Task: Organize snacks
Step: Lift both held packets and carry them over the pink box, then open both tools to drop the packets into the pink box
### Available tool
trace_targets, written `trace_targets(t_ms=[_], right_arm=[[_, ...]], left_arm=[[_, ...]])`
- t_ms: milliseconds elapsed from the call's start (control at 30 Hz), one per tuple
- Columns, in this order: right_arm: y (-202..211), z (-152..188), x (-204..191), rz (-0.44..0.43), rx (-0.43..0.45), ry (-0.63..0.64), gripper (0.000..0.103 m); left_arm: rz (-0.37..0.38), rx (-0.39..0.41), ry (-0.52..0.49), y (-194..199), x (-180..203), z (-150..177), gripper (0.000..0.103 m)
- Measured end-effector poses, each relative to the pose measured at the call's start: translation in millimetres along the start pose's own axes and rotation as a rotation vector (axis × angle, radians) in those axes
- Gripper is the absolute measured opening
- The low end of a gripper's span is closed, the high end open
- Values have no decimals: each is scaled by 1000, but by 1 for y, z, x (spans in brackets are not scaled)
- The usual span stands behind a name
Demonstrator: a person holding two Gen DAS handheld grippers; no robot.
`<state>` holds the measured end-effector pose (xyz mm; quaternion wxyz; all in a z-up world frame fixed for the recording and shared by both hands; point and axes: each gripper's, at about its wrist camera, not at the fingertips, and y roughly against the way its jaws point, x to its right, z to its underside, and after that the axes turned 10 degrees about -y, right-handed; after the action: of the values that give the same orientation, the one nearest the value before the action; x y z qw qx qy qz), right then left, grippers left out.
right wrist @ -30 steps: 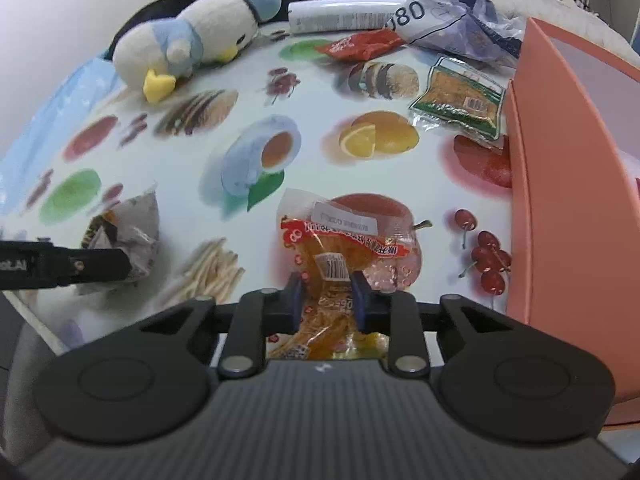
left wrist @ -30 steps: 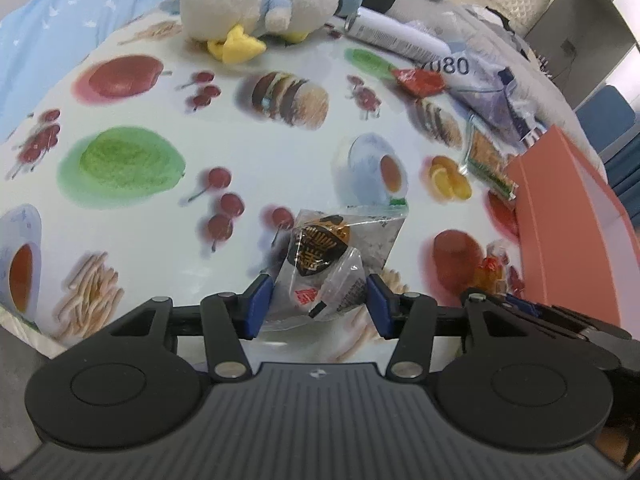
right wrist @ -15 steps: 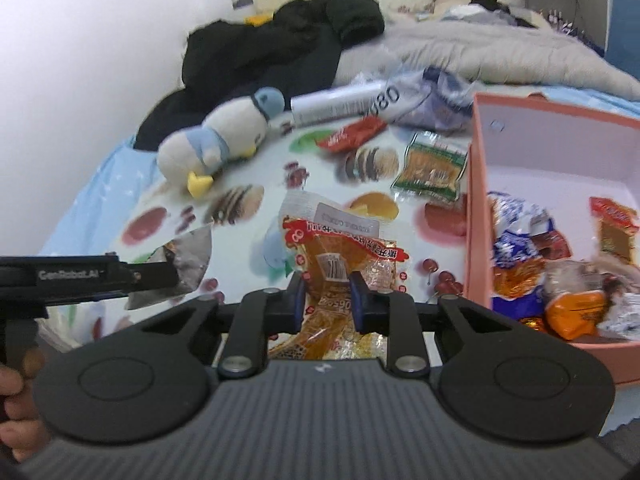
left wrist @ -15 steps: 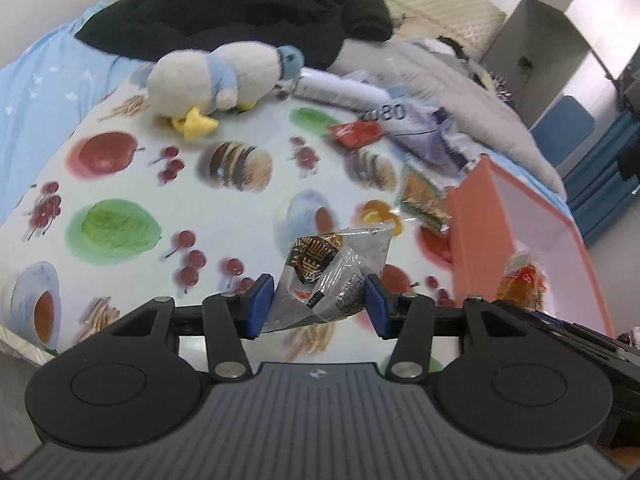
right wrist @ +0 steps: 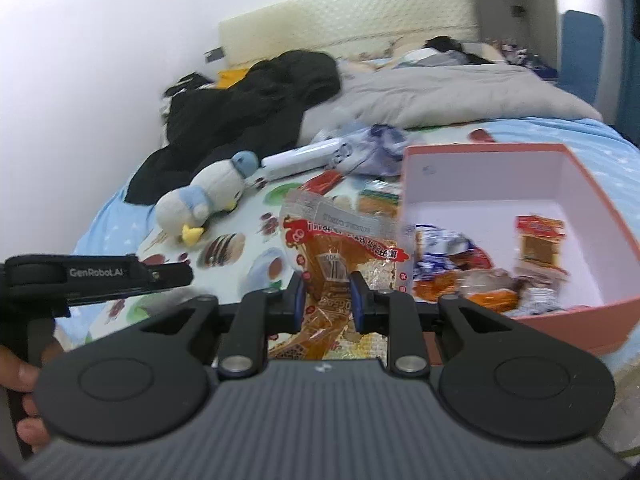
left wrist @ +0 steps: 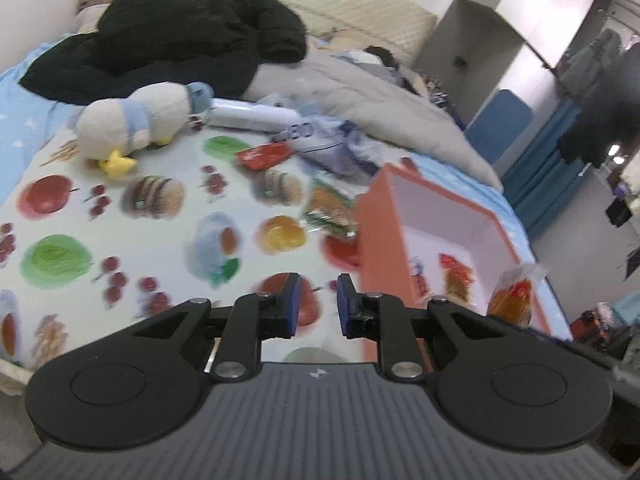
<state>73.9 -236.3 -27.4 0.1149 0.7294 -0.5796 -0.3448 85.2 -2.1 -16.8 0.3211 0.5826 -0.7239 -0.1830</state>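
My left gripper (left wrist: 318, 300) hovers above the fruit-printed cloth (left wrist: 120, 220), just left of the salmon box (left wrist: 376, 240). Its jaws are closing with a narrow gap and nothing between them. The silver packet is not in view. From the right wrist view the left gripper (right wrist: 182, 276) shows side-on, tip bare. My right gripper (right wrist: 328, 300) is shut on an orange snack packet (right wrist: 332, 256), held in the air left of the box (right wrist: 480, 148). That same orange snack packet (left wrist: 514, 294) hangs by the box's near corner. Several wrapped snacks (right wrist: 460, 276) lie inside the box.
A red packet (left wrist: 262, 154) and a green-edged packet (left wrist: 328, 208) lie on the cloth behind the box. A plush penguin (left wrist: 136, 124), a white tube (left wrist: 248, 116), black clothes (left wrist: 180, 44) and a grey duvet (left wrist: 380, 104) sit farther back. A hand (right wrist: 20, 372) grips the left handle.
Both grippers rose and the view pulled back from the cloth. The silver packet left the left jaws, which then narrowed. The right gripper carried the orange packet up beside the box.
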Motion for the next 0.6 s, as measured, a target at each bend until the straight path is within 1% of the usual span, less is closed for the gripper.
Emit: trace_targets(t_ms=[33, 100, 133, 200, 300, 367, 433, 500, 600], right_arm=[[4, 0, 4, 7, 7, -5, 26], [5, 2, 11, 28, 15, -7, 26], [3, 3, 17, 49, 12, -7, 26], [2, 8, 33, 77, -4, -33, 26], [6, 15, 54, 84, -25, -73, 26], [7, 20, 66, 101, -32, -99, 26], [5, 24, 75, 112, -46, -123, 26], [3, 24, 79, 118, -56, -133, 26], [2, 19, 82, 117, -48, -139, 26]], left_arm=[[5, 1, -16, -4, 7, -1, 22], [15, -21, -15, -17, 13, 1, 22], [28, -35, -10, -24, 16, 3, 22], [30, -64, -7, -33, 19, 7, 22], [50, -100, -22, -39, 23, 14, 22], [52, -109, -40, -42, 26, 17, 22], [49, -118, -36, -46, 27, 19, 22], [55, -123, -30, -49, 26, 18, 22], [55, -137, -40, -55, 29, 14, 22]])
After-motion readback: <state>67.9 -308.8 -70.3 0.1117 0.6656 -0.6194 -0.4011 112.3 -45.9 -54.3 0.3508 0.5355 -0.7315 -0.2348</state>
